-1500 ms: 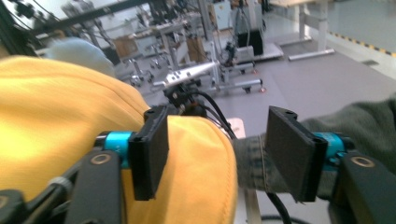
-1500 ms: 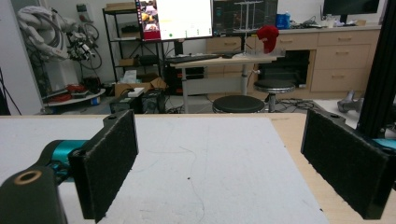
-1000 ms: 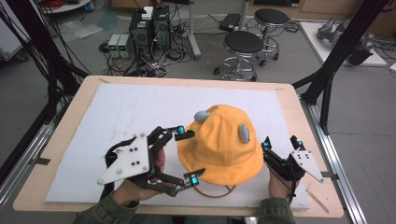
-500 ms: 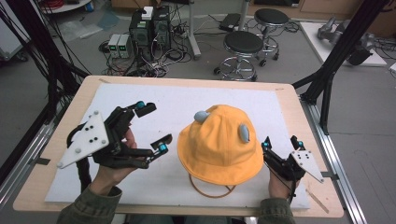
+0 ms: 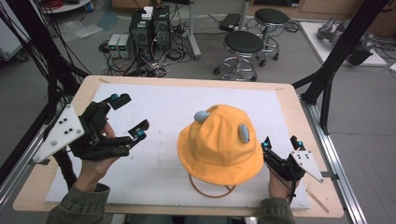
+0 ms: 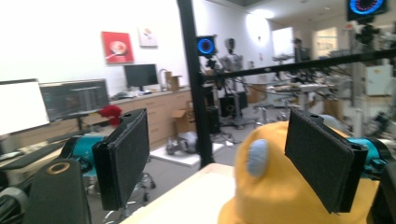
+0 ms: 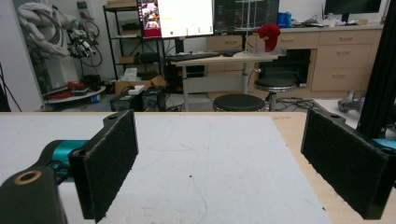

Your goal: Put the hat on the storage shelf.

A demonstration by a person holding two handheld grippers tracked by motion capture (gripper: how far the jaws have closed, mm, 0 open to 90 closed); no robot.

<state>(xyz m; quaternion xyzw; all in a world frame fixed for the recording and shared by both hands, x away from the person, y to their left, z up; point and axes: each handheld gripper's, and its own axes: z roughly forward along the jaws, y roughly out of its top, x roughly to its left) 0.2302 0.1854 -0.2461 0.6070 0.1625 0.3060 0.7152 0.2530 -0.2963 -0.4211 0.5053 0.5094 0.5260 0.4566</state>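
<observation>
A yellow hat (image 5: 220, 142) with two grey ears sat crown-up on the white mat (image 5: 159, 112) covering the desk (image 5: 289, 100), right of centre, its cord looping out at the near brim. The left gripper (image 5: 128, 116) was raised well left of the hat, jaws wide apart and empty. The right gripper (image 5: 280, 142) rested just beside the hat's right brim, jaws wide apart, holding nothing.

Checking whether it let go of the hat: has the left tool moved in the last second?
Yes. The left tool, open, has pulled away from the yellow hat toward the table's left edge.
</observation>
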